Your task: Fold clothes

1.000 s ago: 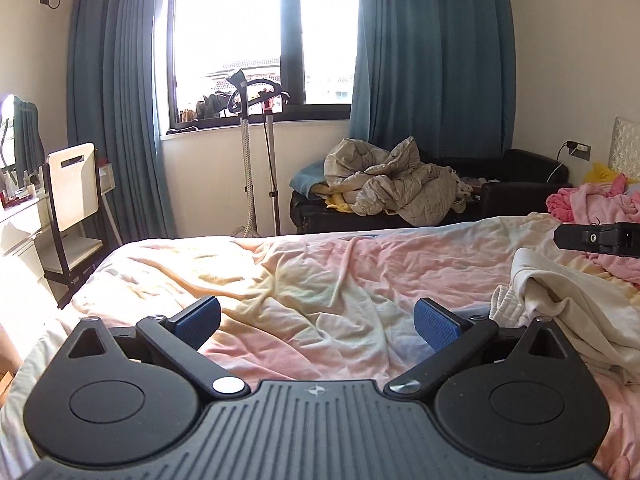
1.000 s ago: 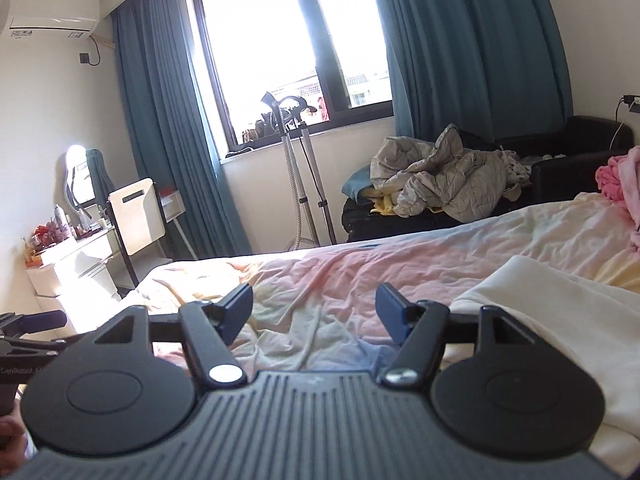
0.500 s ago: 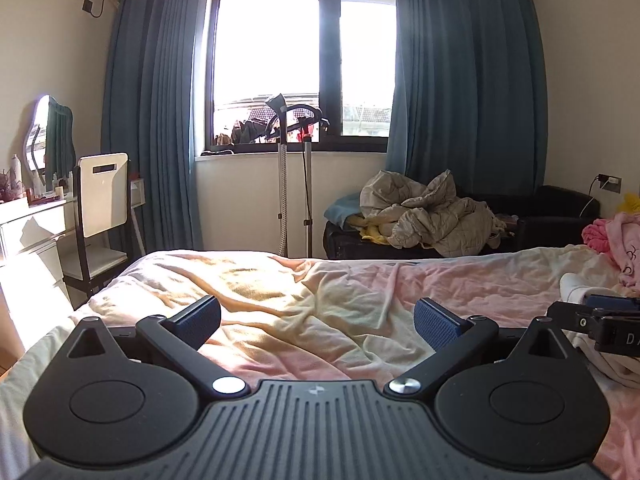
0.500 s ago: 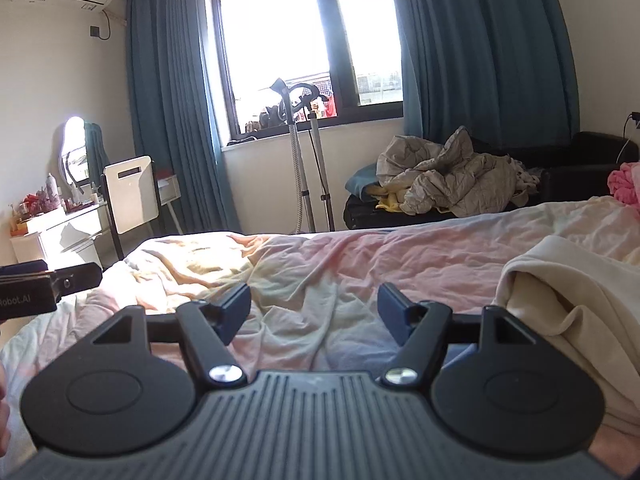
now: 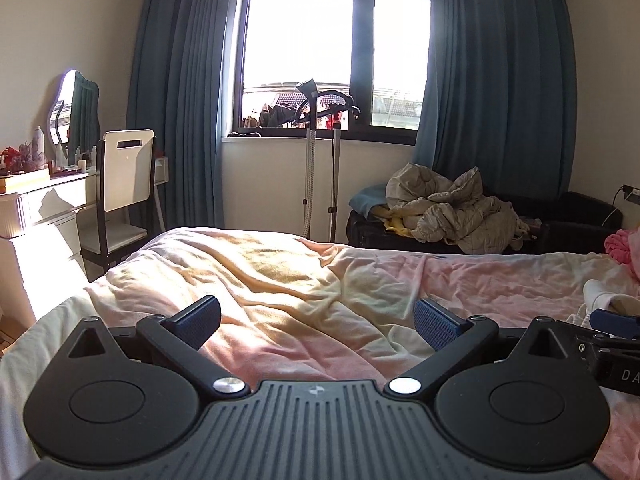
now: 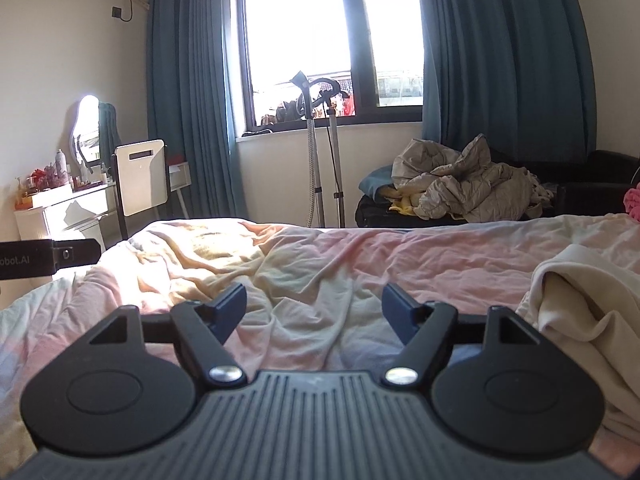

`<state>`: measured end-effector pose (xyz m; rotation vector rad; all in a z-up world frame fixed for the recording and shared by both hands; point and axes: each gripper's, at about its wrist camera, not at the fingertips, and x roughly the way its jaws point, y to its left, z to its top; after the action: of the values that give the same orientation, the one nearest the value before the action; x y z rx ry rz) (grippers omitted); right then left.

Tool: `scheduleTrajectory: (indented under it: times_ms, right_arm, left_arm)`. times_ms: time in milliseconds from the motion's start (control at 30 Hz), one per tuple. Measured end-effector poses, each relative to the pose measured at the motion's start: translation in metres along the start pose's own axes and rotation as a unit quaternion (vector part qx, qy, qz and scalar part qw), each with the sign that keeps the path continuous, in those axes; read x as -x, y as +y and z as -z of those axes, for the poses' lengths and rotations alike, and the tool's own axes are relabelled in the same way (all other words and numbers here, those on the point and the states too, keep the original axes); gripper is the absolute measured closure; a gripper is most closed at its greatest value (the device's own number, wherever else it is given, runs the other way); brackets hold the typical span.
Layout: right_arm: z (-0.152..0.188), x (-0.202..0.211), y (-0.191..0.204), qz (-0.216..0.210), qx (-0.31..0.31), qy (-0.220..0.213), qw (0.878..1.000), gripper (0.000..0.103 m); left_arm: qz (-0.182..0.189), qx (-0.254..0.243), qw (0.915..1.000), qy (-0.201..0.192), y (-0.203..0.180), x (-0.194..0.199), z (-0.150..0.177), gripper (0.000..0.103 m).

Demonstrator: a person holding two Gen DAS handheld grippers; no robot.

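The cream garment (image 6: 580, 320) lies crumpled on the bed (image 6: 340, 264) at your right, just beside your right tool (image 6: 314, 312), apart from its pads. That tool's jaws have just been opening and stand spread with only the pink and yellow sheet beyond them. Your left tool (image 5: 318, 318) is spread too, holding nothing. Past the bed, a garment steamer (image 5: 320, 160) stands under the window.

A garment (image 6: 580, 304) lies on the bed (image 6: 304, 256) at the right. Behind the bed stand a sofa (image 6: 592, 196) (bedding (image 6: 464, 188) piled on it) and, left, a chair (image 6: 140, 176).
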<state>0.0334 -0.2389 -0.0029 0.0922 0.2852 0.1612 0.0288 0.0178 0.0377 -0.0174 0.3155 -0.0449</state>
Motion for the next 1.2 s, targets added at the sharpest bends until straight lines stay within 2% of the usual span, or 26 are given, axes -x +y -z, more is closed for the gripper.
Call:
scheduleTrajectory:
  times_ms: [167,333,500,533,700,967,1200]
  right_arm:
    - [-0.001,0.006,0.002,0.008,0.007,-0.001,1.000,0.024]
    - [0.000,0.008,0.002,0.024,0.007,0.003,1.000,0.012]
    - [0.003,0.012,0.002,0.024,-0.001,0.003,1.000,0.007]
    - [0.004,0.013,0.002,0.023,-0.002,0.000,1.000,0.000]
    - [0.004,0.018,0.011,0.021,0.019,-0.014,0.999,0.000]
    - [0.009,0.012,0.008,0.025,0.010,0.011,1.000,0.000]
    - [0.009,0.012,0.007,0.031,0.003,0.015,0.999,0.000]
  left_arm:
    - [0.016,0.011,0.9995,0.024,-0.002,0.001,0.006,0.000]
    - [0.005,-0.013,0.9999,0.003,-0.007,0.010,0.009,0.000]
    - [0.008,-0.011,0.9997,-0.020,-0.006,0.017,0.013,0.000]
    - [0.007,-0.014,0.9997,-0.021,-0.007,0.017,0.014,0.000]
    - [0.008,-0.026,0.9995,-0.018,-0.011,0.017,0.018,0.000]
    - [0.005,-0.017,0.9997,-0.016,-0.008,0.016,0.019,0.000]
    - [0.010,-0.017,0.9997,-0.013,-0.006,0.014,0.021,0.000]
